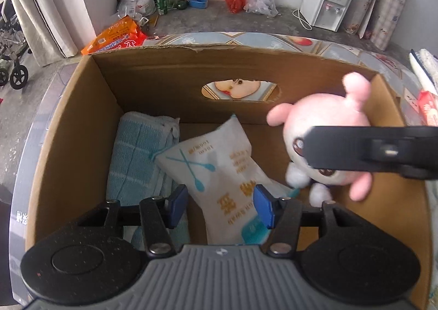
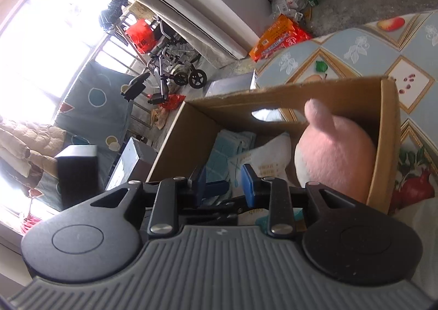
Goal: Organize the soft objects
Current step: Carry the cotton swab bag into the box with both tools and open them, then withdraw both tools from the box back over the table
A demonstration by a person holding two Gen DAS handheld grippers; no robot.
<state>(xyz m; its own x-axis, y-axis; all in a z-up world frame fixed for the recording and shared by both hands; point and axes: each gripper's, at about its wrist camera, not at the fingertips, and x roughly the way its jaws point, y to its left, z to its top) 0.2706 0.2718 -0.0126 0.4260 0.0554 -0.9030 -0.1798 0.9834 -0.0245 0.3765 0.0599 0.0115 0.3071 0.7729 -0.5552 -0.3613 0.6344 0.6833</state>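
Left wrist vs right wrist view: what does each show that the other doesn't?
Left wrist only: the pink plush toy's face, a dark bar across it, the water dispenser, and the left gripper open above the white packet.

Right wrist only: the bright window, the wheelchair, and the right gripper open, holding nothing.

Both: cardboard box, blue towel, white packet, plush toy, orange package.
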